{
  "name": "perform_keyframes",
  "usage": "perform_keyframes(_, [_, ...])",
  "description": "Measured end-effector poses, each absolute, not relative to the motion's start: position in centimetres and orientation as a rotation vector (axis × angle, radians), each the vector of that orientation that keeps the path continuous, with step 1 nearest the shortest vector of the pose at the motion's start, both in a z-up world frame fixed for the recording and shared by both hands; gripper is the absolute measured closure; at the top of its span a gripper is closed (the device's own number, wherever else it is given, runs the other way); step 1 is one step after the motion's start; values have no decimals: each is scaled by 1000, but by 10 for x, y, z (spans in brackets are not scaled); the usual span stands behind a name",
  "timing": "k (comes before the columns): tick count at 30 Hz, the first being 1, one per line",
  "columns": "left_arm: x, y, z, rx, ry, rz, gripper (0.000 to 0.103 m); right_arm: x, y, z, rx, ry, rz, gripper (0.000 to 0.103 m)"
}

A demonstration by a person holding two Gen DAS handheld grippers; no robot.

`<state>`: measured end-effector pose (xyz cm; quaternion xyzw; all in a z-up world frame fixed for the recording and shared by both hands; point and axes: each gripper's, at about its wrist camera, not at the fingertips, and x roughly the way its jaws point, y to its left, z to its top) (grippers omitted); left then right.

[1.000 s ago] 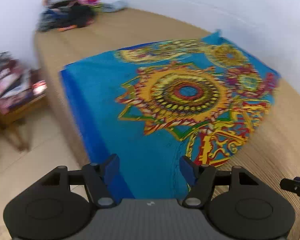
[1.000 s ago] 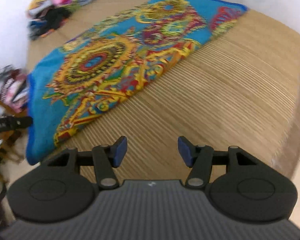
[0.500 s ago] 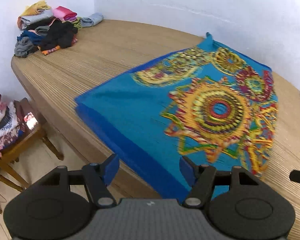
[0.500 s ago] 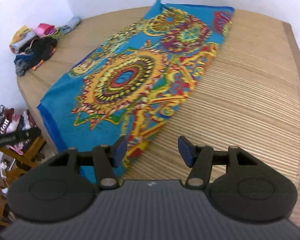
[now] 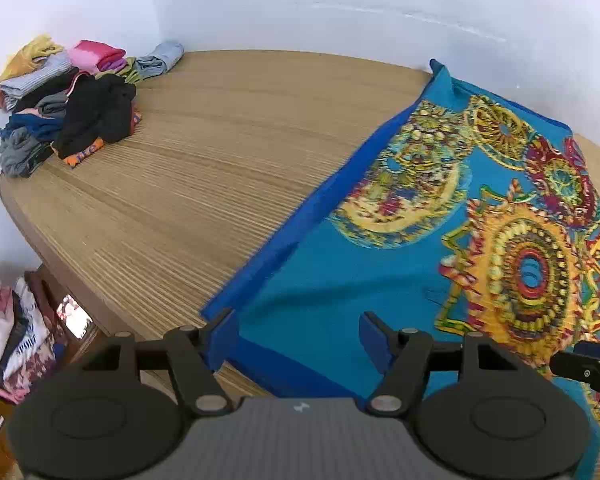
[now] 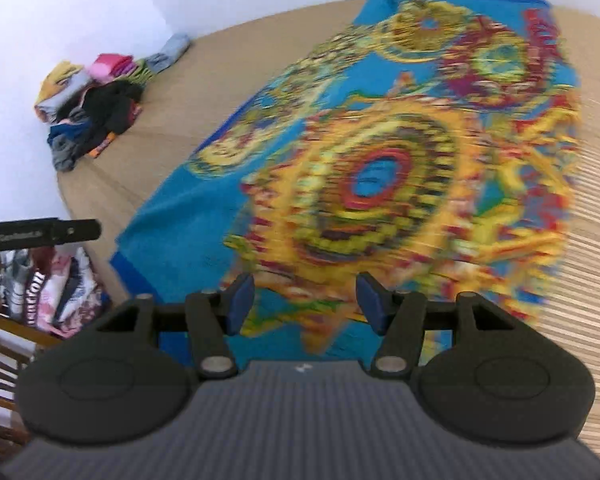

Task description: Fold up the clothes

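A bright blue cloth with yellow and red mandala patterns lies flat on the wooden table. Its near blue-bordered corner hangs at the table's front edge. My left gripper hovers open over that near corner, nothing between its blue pads. In the right wrist view the same cloth fills the middle, blurred. My right gripper is open above the cloth's near edge, holding nothing. The left gripper's body shows at the left edge of the right wrist view.
A pile of mixed clothes sits in the table's far left corner by the white wall. Below the table's left edge a wooden rack holds printed garments. Bare wood lies between the pile and the cloth.
Both grippers have swept leftward along the table's front. The cloth has shifted right in both views, and the left view now takes in the clothes pile and bare wood. Jaws unchanged.
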<state>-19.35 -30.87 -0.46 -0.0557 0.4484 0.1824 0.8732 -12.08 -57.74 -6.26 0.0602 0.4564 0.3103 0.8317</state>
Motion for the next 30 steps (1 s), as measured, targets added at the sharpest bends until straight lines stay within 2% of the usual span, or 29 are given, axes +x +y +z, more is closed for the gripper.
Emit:
perform_keyframes(14, [-124,-167,-13,21,910,-141,34,-181,-411,-58,188,845,408,45])
perform_keyframes(23, [-39,-181,-32,51,929,-400,35,-193,-351,-58,162,795,374,45])
perform_keyframes(30, [12,-200,-56,131,956,-519,35,-186,-301,-72,113,848,276,44])
